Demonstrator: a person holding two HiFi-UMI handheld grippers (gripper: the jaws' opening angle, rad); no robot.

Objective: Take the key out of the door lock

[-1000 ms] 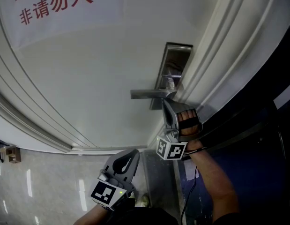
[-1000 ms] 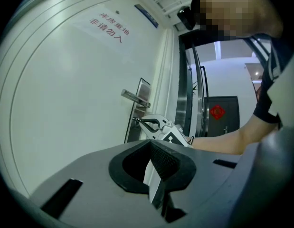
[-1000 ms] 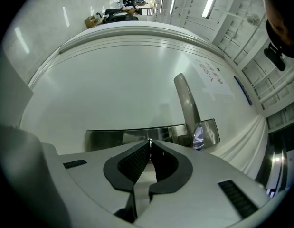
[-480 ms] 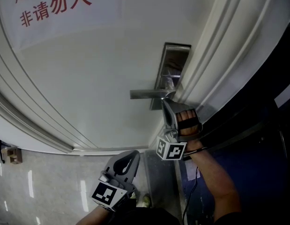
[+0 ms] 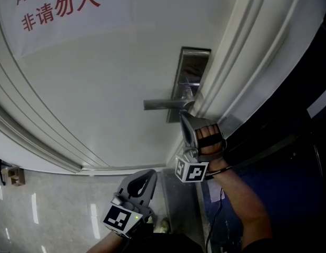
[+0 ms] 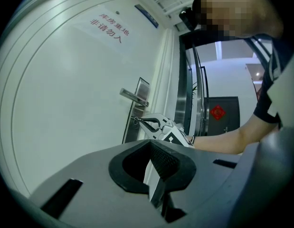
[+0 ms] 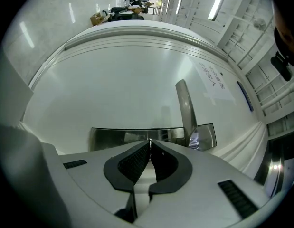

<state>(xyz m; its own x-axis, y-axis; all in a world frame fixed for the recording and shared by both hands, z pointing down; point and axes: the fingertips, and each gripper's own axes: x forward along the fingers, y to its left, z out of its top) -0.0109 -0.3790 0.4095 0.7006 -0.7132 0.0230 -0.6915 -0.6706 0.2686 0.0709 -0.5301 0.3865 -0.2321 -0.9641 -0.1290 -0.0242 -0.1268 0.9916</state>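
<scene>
A steel lock plate (image 5: 191,67) with a lever handle (image 5: 160,104) sits on the white door (image 5: 99,88). My right gripper (image 5: 183,115) has its tips pressed against the plate's lower end, below the handle. In the right gripper view its jaws are closed at the tips (image 7: 149,141) on a thin metal sliver, the key, right at the plate (image 7: 113,136). The left gripper view shows that key (image 6: 135,119) at the keyhole with the right gripper (image 6: 140,121) on it. My left gripper (image 5: 150,174) hangs low and away from the door, shut and holding nothing.
The door frame (image 5: 247,51) runs right beside the lock plate. A paper notice with red characters (image 5: 57,7) is stuck on the door above. Tiled floor (image 5: 41,204) lies below, and a dark glass door (image 6: 196,103) stands to the right.
Almost nothing differs. The head view has shifted slightly, while the right gripper stays at the lock plate and the left gripper stays low.
</scene>
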